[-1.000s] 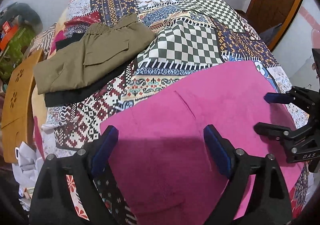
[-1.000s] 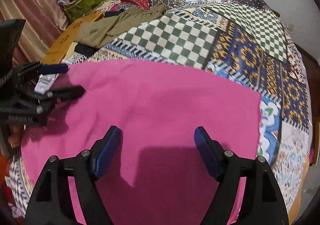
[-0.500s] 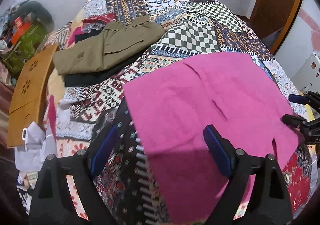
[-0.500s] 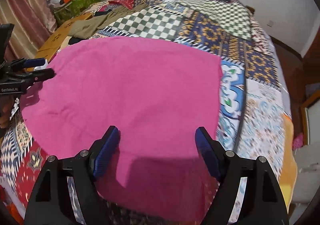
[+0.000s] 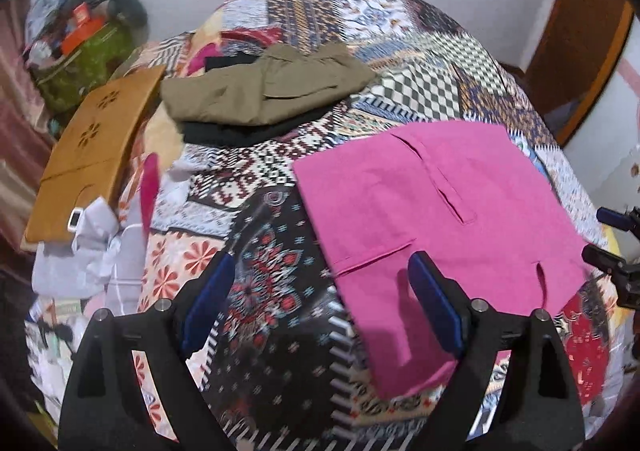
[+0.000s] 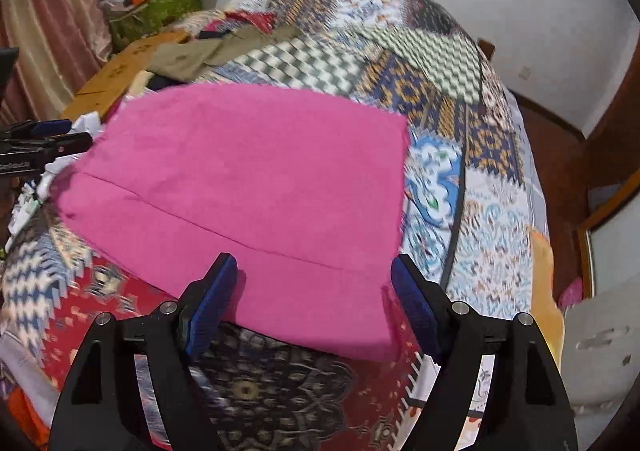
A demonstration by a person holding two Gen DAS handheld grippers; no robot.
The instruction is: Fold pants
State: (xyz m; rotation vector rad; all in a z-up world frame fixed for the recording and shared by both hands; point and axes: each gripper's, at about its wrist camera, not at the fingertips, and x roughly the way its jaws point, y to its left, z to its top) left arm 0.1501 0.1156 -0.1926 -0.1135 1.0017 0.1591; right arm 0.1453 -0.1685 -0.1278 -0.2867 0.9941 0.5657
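Pink pants [image 5: 432, 211] lie spread flat on the patchwork bed cover [image 5: 276, 283]; they also show in the right wrist view [image 6: 256, 187]. My left gripper [image 5: 320, 303] is open and empty, raised above the bed at the pants' left edge. My right gripper [image 6: 312, 303] is open and empty, raised over the pants' near edge. The right gripper shows at the right edge of the left wrist view [image 5: 612, 239]. The left gripper shows at the left edge of the right wrist view [image 6: 44, 139].
Folded olive pants [image 5: 264, 91] lie on a black garment [image 5: 240, 131] at the bed's far left. A wooden board [image 5: 92, 147] and white cloth [image 5: 88, 247] sit at the left edge. A green bag pile [image 5: 80, 51] stands beyond. A wooden door [image 5: 580, 31] is at right.
Both grippers have pulled back and up from the pink pants. The pants now look smaller and lie farther from both cameras, flat on the bed.
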